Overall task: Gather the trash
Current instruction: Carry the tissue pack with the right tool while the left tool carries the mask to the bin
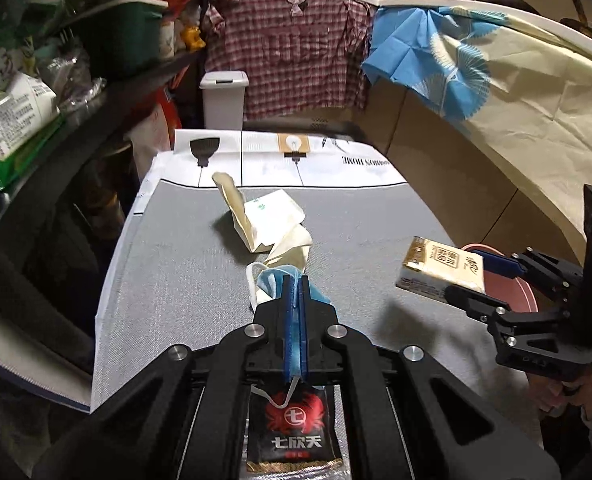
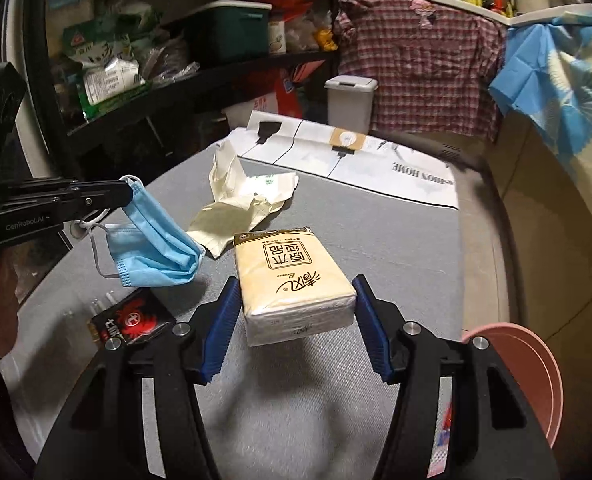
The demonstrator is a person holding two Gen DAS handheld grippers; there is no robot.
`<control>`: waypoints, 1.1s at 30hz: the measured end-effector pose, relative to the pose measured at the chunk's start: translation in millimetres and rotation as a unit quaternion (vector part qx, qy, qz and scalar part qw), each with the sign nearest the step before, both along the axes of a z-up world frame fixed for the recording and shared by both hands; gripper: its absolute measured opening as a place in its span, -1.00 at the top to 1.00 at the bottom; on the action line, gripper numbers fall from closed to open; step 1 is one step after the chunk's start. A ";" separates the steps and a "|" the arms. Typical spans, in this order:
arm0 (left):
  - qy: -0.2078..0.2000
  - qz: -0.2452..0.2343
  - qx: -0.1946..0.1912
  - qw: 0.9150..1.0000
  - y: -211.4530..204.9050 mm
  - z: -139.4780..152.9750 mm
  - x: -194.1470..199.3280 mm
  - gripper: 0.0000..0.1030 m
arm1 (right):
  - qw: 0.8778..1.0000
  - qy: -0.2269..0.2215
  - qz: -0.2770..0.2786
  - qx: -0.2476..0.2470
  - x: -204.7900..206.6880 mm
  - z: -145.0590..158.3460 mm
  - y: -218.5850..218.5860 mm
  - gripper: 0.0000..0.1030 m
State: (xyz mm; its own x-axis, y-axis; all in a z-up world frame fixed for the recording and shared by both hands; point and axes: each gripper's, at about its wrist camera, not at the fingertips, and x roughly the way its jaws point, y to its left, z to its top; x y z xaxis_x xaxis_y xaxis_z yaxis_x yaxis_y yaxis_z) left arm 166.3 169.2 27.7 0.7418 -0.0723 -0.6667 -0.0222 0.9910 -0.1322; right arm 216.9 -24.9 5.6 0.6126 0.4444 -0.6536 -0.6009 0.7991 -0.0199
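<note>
The left claw (image 1: 295, 288) is clamped tight on a blue face mask (image 2: 152, 236), which hangs clear of the grey surface (image 2: 376, 248). The right claw (image 2: 296, 308) grips a tissue pack (image 2: 292, 284) across its sides — lifted too. Crumpled cream wrapper (image 2: 236, 200) and a black-and-red sachet (image 2: 130, 320) lie on the surface.

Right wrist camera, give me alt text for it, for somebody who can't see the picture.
The right gripper holds a cream tissue pack above a grey table. At left, the left gripper is shut on a blue face mask, which hangs above a black and red sachet. Crumpled cream paper lies behind; a white lidded bin stands beyond the table.
</note>
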 end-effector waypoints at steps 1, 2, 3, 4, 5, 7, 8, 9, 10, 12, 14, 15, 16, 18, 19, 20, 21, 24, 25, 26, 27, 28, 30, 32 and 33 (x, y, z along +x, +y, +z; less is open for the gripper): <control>-0.003 0.000 0.001 1.000 -2.0 2.4 -2.6 0.96 | 1.000 -0.003 -0.003 0.002 -4.3 3.3 -3.2 -0.10; -0.006 0.000 0.001 1.000 -4.0 4.2 -4.8 0.96 | 1.000 -0.005 -0.005 0.003 -7.1 5.1 -5.0 -0.10; -0.008 0.000 0.002 1.000 -6.0 6.2 -7.3 0.96 | 1.000 -0.007 -0.008 0.004 -11.0 7.9 -8.0 -0.10; -0.010 -0.001 0.003 1.000 -7.6 7.8 -9.4 0.96 | 1.000 -0.009 -0.013 0.006 -14.3 10.9 -11.9 -0.10; -0.013 -0.001 0.003 1.000 -9.4 10.4 -12.5 0.96 | 1.000 -0.008 -0.018 0.010 -17.0 14.5 -15.9 -0.10; -0.018 -0.001 0.004 1.000 -12.4 14.7 -17.2 0.95 | 0.999 -0.010 -0.027 0.023 -22.0 24.2 -23.7 -0.10; -0.021 -0.002 0.005 1.000 -13.7 16.9 -19.2 0.95 | 0.999 -0.015 -0.031 0.027 -25.2 30.1 -27.2 -0.10; -0.025 -0.002 0.005 1.000 -15.2 19.6 -21.7 0.96 | 0.999 -0.020 -0.034 0.029 -28.0 35.4 -29.7 -0.10; -0.028 -0.003 0.005 1.000 -16.5 21.6 -24.0 0.96 | 0.998 -0.027 -0.039 0.031 -30.9 42.1 -32.8 -0.10; -0.035 -0.004 0.008 0.999 -19.2 26.8 -28.7 0.95 | 0.997 -0.034 -0.055 0.037 -34.2 52.5 -39.8 -0.10; -0.041 -0.007 0.006 0.999 -21.5 31.4 -32.3 0.96 | 0.996 -0.038 -0.069 0.048 -39.1 63.1 -48.6 -0.10; -0.044 -0.008 0.006 0.999 -22.6 33.6 -34.1 0.95 | 0.995 -0.041 -0.072 0.051 -41.3 67.2 -51.9 -0.10; -0.046 -0.008 0.004 0.999 -23.3 34.6 -35.4 0.96 | 0.995 -0.045 -0.076 0.052 -45.4 73.0 -57.1 -0.10; -0.046 -0.008 -0.002 0.999 -25.2 36.2 -37.9 0.96 | 0.994 -0.053 -0.083 0.050 -51.2 81.2 -66.0 -0.10; -0.046 -0.009 -0.004 0.999 -26.5 36.6 -38.9 0.96 | 0.994 -0.055 -0.086 0.049 -53.2 84.2 -69.8 -0.10; -0.046 -0.010 -0.006 0.999 -28.6 36.8 -40.6 0.96 | 0.993 -0.059 -0.092 0.049 -56.3 88.8 -77.4 -0.10; -0.045 -0.011 -0.007 0.999 -31.1 36.7 -42.3 0.96 | 0.992 -0.060 -0.096 0.049 -58.1 91.1 -81.3 -0.10; -0.042 -0.016 -0.009 0.999 -41.3 34.8 -47.0 0.95 | 0.991 -0.068 -0.109 0.043 -65.3 96.6 -101.7 -0.10; -0.041 -0.021 -0.009 0.999 -46.7 34.1 -48.6 0.96 | 0.990 -0.069 -0.116 0.042 -66.9 97.4 -109.9 -0.10; -0.040 -0.024 -0.007 0.999 -50.9 33.8 -49.2 0.95 | 0.989 -0.070 -0.120 0.041 -68.3 98.1 -116.6 -0.10; -0.041 -0.027 -0.003 0.999 -56.6 34.1 -50.5 0.95 | 0.989 -0.072 -0.126 0.040 -69.3 97.7 -124.2 -0.10; -0.042 -0.031 -0.001 0.999 -62.2 35.0 -51.5 0.96 | 0.987 -0.075 -0.135 0.038 -70.0 96.6 -132.3 -0.10; -0.045 -0.039 -0.001 0.998 -72.8 37.6 -52.8 0.95 | 0.985 -0.075 -0.150 0.039 -69.0 93.8 -146.8 -0.10; -0.048 -0.050 0.001 0.998 -85.2 39.9 -54.3 0.96 | 0.982 -0.070 -0.168 0.045 -67.2 89.6 -161.0 -0.10; -0.049 -0.056 0.003 0.997 -92.7 41.3 -54.6 0.96 | 0.981 -0.067 -0.177 0.048 -65.6 87.1 -168.3 -0.10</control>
